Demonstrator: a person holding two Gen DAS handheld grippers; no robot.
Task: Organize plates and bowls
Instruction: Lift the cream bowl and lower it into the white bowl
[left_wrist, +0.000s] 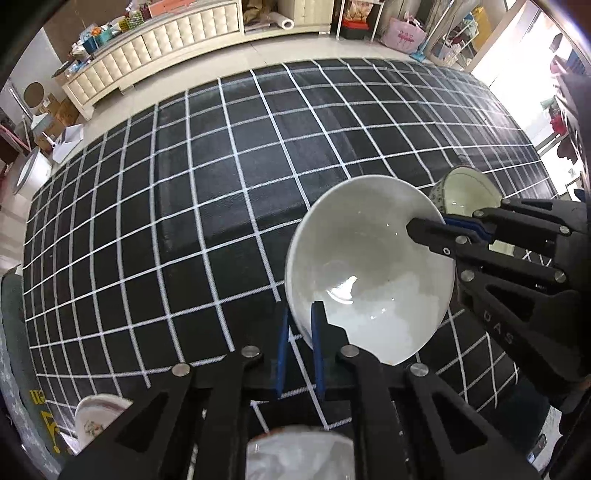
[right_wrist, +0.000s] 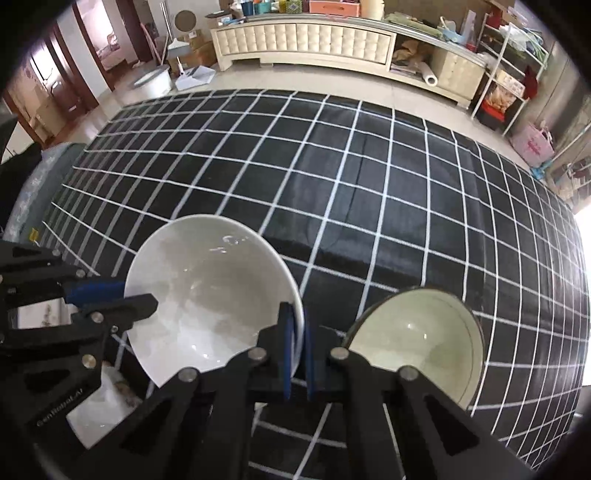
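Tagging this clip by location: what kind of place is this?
Probably a home living room: a long cream tufted cabinet piled with household clutter, a pink bag on the tiled floor, and a table under a black grid tablecloth.

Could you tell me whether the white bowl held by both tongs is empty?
Empty: the white bowl's glossy inside shows only reflections in both wrist views.

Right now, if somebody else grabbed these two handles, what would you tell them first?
Left gripper: shut on the near rim of the white bowl.
Right gripper: shut on the opposite rim of that same bowl.
The bowl is tilted over the checked cloth.
A second bowl with a dark rim line sits just to the right; patterned dishes lie by the near edge.
Done: nothing visibly stacked.
Left: set this bowl down, then group the rest.
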